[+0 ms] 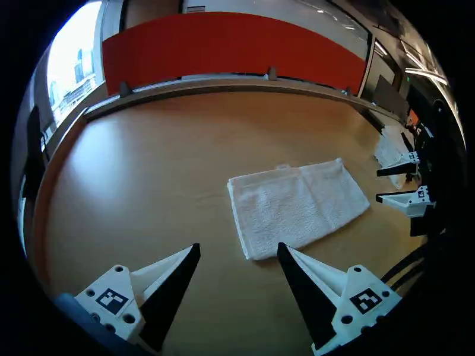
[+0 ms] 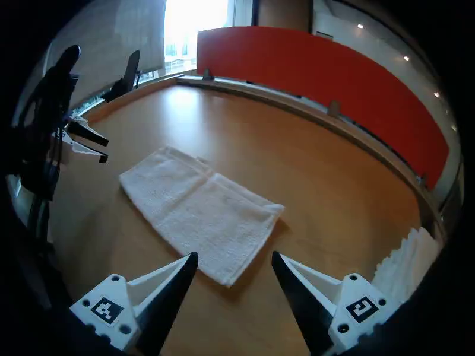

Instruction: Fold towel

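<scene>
A white towel (image 1: 297, 204) lies flat on the wooden table (image 1: 154, 178), folded into a rectangle with a fold line across it. My left gripper (image 1: 238, 245) is open just short of the towel's near edge, nothing between its fingers. In the left gripper view my right gripper (image 1: 378, 186) hovers open past the towel's right end. In the right gripper view the towel (image 2: 199, 210) stretches away to the left on the table (image 2: 309, 172). There my right gripper (image 2: 234, 254) stands open at its near corner, and the left gripper (image 2: 107, 151) is open beyond the far end.
A second white cloth (image 1: 389, 148) lies near the table's edge, also seen as a white cloth (image 2: 409, 261) at the lower right. A red partition (image 1: 231, 47) runs along the table's far side. A dark chair (image 2: 127, 74) stands by the window.
</scene>
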Demonstrator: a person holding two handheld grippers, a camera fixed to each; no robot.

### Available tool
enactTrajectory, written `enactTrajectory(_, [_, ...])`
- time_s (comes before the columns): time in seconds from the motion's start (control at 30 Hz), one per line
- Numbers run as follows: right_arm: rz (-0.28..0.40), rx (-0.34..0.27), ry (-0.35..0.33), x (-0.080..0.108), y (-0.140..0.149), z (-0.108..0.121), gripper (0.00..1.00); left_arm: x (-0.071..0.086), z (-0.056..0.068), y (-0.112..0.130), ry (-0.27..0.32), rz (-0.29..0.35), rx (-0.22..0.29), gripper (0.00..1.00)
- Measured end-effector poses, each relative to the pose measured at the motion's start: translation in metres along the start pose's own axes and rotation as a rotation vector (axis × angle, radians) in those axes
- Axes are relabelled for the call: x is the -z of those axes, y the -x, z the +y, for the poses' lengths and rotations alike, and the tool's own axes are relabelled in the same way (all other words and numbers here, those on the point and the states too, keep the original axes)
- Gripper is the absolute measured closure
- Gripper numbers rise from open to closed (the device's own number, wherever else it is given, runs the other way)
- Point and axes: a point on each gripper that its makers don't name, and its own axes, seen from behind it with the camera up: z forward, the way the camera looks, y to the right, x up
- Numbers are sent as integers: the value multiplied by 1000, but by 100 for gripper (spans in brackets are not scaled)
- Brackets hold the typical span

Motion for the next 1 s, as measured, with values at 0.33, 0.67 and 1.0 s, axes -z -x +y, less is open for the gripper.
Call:
enactTrajectory(0.33, [-31, 73, -54, -8, 4, -9, 4, 30, -15, 10, -59, 17, 56, 3])
enactTrajectory(0.67, [-51, 109, -77, -14, 6, -9, 4, 51, -26, 22, -97, 19, 81, 3])
enactTrajectory(1.0, [-101, 119, -88, -21, 31, -5, 10, 61, -31, 33, -116, 13, 120, 3])
